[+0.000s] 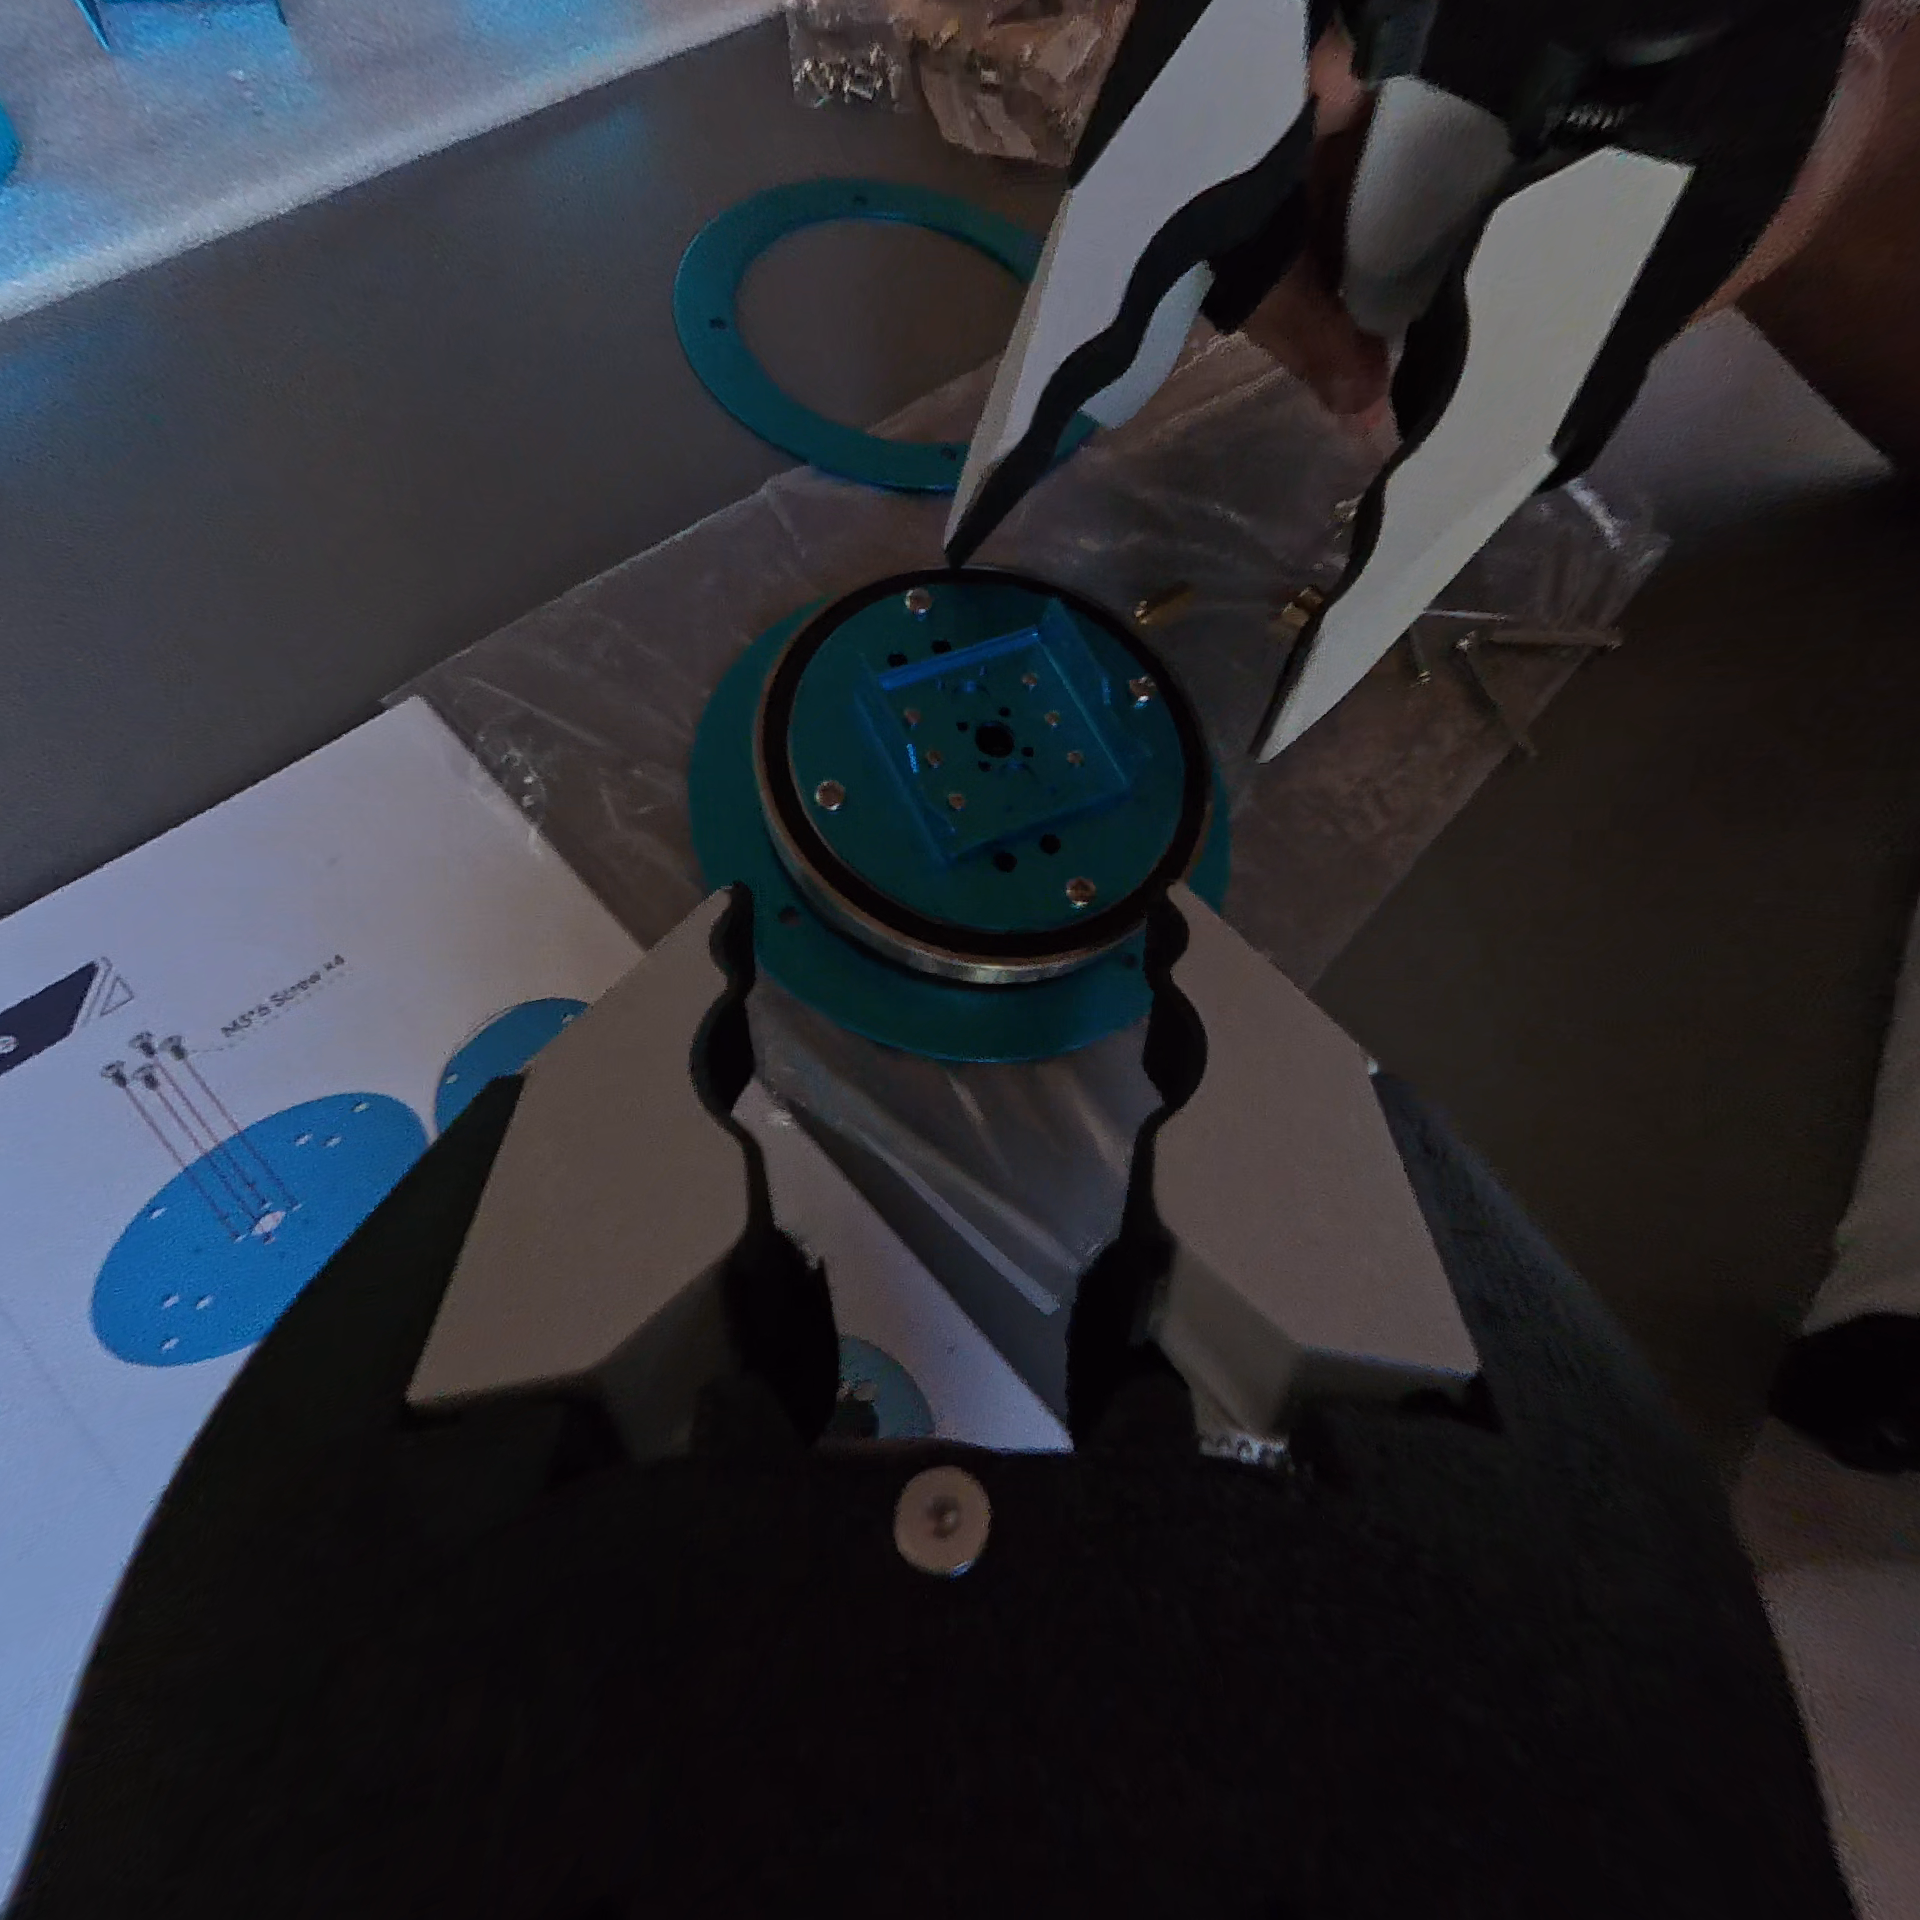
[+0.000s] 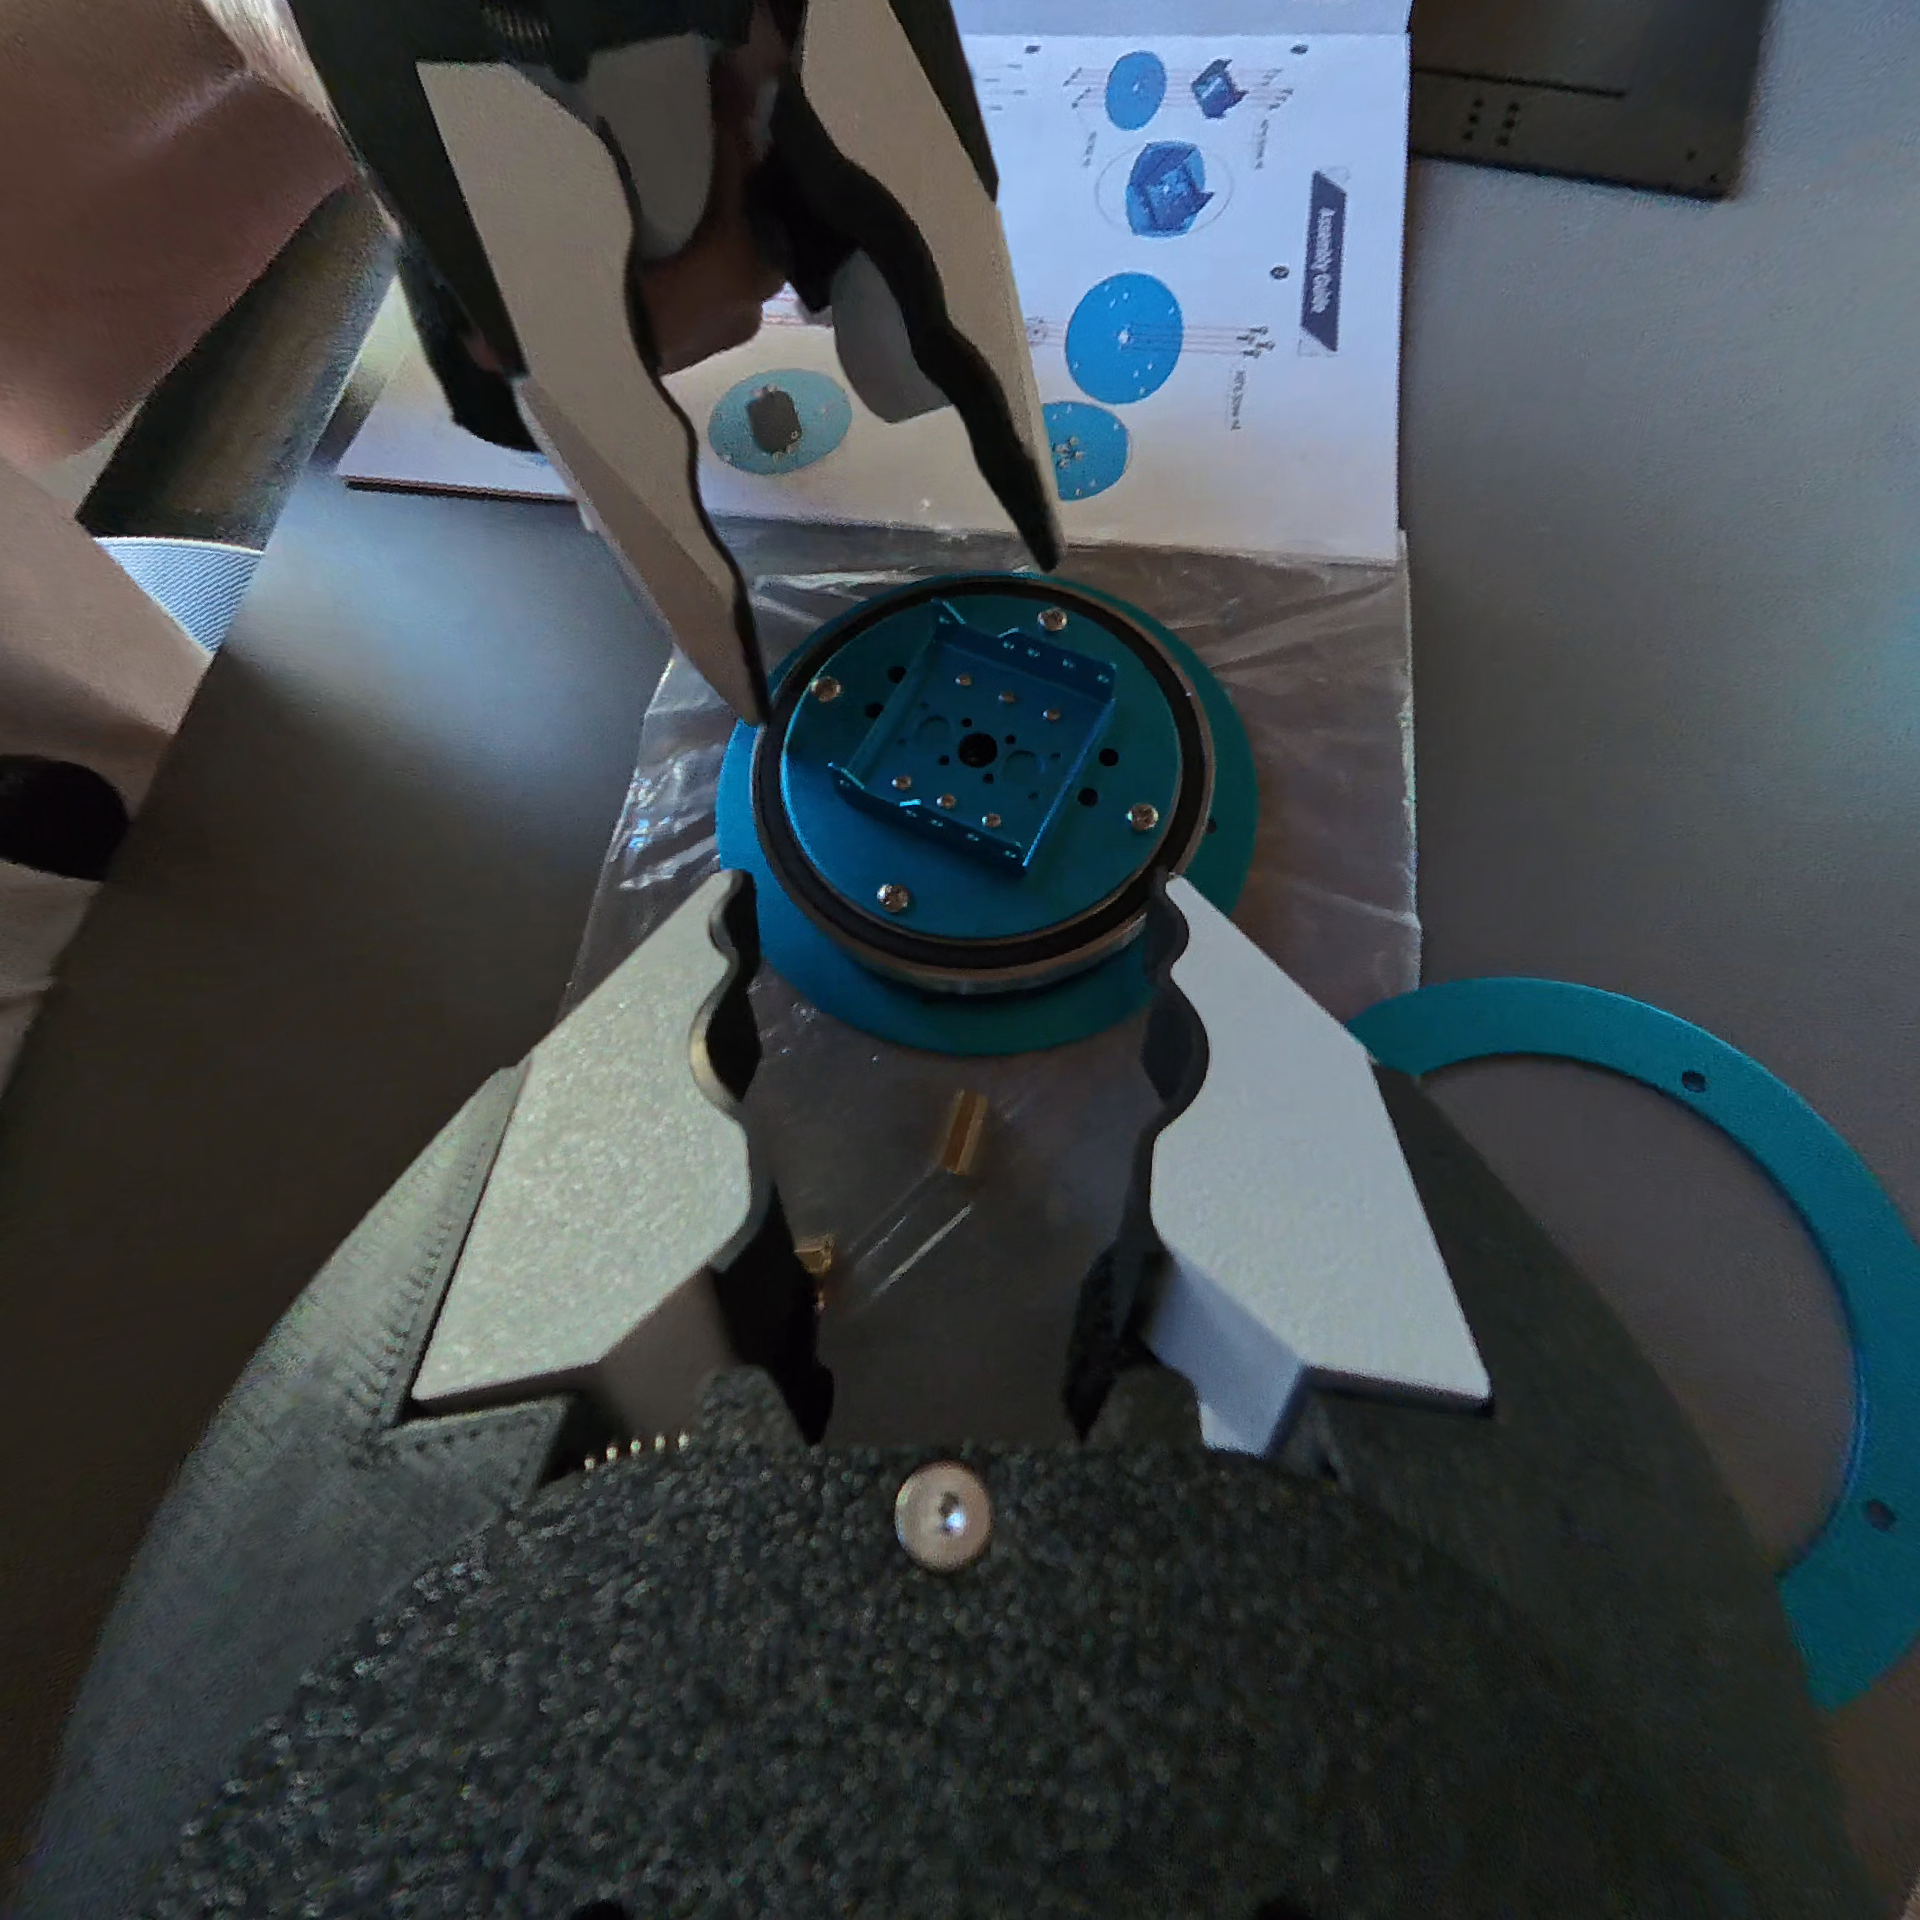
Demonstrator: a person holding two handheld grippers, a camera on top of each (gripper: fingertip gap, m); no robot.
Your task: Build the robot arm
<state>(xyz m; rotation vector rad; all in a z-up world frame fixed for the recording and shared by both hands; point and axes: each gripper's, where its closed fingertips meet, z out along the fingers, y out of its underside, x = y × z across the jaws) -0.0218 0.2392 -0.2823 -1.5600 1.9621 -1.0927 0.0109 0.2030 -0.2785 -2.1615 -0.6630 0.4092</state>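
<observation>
teal metal is what the central assembly [image 2: 982, 790] is made of: a round disc [image 2: 935, 831] ringed by a black band and a silver rim, seated on a wider flat teal plate [image 2: 997, 1013]. a blue square bracket [image 2: 982, 753] with raised side walls is fixed on the disc, turned so that its corners point diagonally in both views; the assembly lies flat, its round face upward, and no long axis can be given. four silver screw heads are counted near the disc's edge.

the right tool [image 2: 951, 899] is held spread, its two fingertips at the near edge of the assembly, one at each side; contact cannot be told. beneath its fingers a brass standoff [image 2: 966, 1132] is seen in a clear plastic bag [image 2: 1320, 727] spread on the desk [image 2: 1621, 644]; the assembly rests on this bag.

the left tool [image 1: 951, 909] is likewise spread, its tips at the opposite edge of the plate. in the right wrist view its fingertips [image 2: 753, 696] are seen at the far rim.

one loose teal ring [image 2: 1766, 1174] lies apart on the desk. farther off, one printed sheet [image 2: 1195, 260] with blue diagrams is laid, partly under the bag.
</observation>
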